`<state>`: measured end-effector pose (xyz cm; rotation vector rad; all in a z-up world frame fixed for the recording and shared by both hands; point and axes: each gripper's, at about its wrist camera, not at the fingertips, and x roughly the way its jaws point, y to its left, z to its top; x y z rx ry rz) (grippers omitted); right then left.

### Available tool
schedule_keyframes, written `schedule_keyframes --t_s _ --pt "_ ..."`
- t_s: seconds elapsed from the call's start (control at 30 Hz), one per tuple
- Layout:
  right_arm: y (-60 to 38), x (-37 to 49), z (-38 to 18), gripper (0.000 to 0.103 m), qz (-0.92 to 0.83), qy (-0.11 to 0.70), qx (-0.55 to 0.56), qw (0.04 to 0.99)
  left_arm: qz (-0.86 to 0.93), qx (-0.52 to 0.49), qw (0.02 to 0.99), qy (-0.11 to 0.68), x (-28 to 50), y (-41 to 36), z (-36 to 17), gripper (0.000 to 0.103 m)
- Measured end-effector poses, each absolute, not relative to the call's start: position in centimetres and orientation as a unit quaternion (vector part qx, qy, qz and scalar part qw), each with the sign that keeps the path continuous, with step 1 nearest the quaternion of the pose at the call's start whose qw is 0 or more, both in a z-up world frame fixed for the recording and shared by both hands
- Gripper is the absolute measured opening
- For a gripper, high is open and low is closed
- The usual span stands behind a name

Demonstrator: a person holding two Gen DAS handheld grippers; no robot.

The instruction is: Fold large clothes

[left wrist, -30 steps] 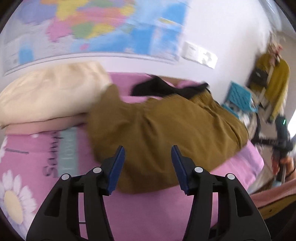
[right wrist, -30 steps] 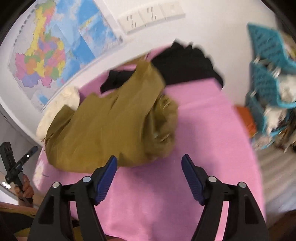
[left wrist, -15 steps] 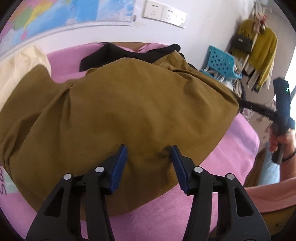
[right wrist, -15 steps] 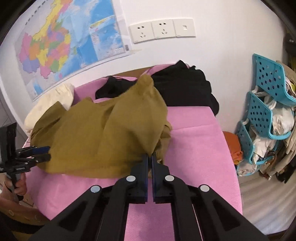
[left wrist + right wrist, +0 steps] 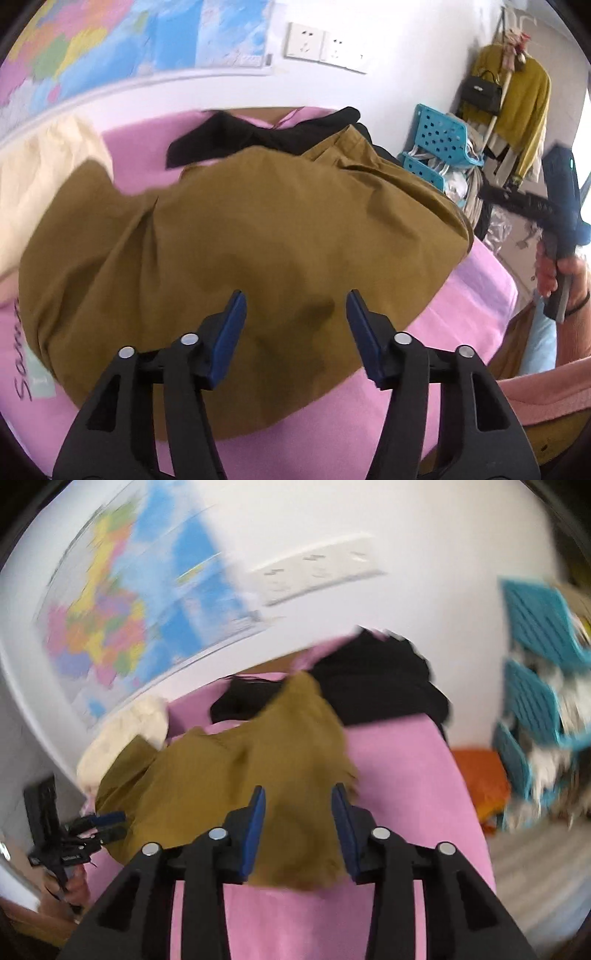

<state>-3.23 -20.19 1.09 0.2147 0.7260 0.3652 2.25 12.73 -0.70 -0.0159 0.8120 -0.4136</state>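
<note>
Bed (image 5: 476, 306), pink sheet, carries everything. Olive garment (image 5: 240, 251) lies bunched across its middle, uneven, with creases running to the far edge; not folded in any clean sense. Black garment (image 5: 376, 679) sits behind it against the wall, touching its far end; cream pillow (image 5: 44, 166) at the left end, partly overlapped by the olive cloth. Left gripper (image 5: 293, 325) hovers over the near part of the olive garment, jaws wide, nothing between them. Right gripper (image 5: 298, 821) sits over the garment's right near edge, jaws parted moderately, cloth seen between them but not pinched as far as I can judge. Risks: a grasp here may catch several layers of the bunch, dragging the whole lump instead of one edge; pulling could also tow the black garment along, since the two touch. Right view is motion-blurred, so edge position there is uncertain. Left view alone shows the printed lettering on the sheet and the yellow coat (image 5: 517, 96) hanging at right; right view alone shows the orange item (image 5: 480, 775) on the floor beside the bed.
</note>
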Motion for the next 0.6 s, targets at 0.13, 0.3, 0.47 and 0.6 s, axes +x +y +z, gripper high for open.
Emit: schedule_keyframes --t_s 0.13,0.3,0.47,0.6 --pt "-17.2 1.4 -1.3 0.034 0.187 0.388 0.055 0.901 -0.180 -0.007 0.892 0.415 4.1 12.7 -2.0 0.059" --pt "-19.6 5.3 -6.2 0.040 0.148 0.447 0.101 0.876 -0.182 -0.039 0.891 0.414 4.1 15.0 -2.1 0.055" --pt "-18.3 3.7 -3.2 0.042 0.113 0.412 0.084 0.900 -0.148 -0.052 0.913 0.376 2.5 19.4 0.7 0.065" --pt "-15.0 2.5 -0.2 0.042 0.177 0.377 0.050 0.907 -0.080 -0.073 0.930 0.351 1.5 24.8 2.3 0.068"
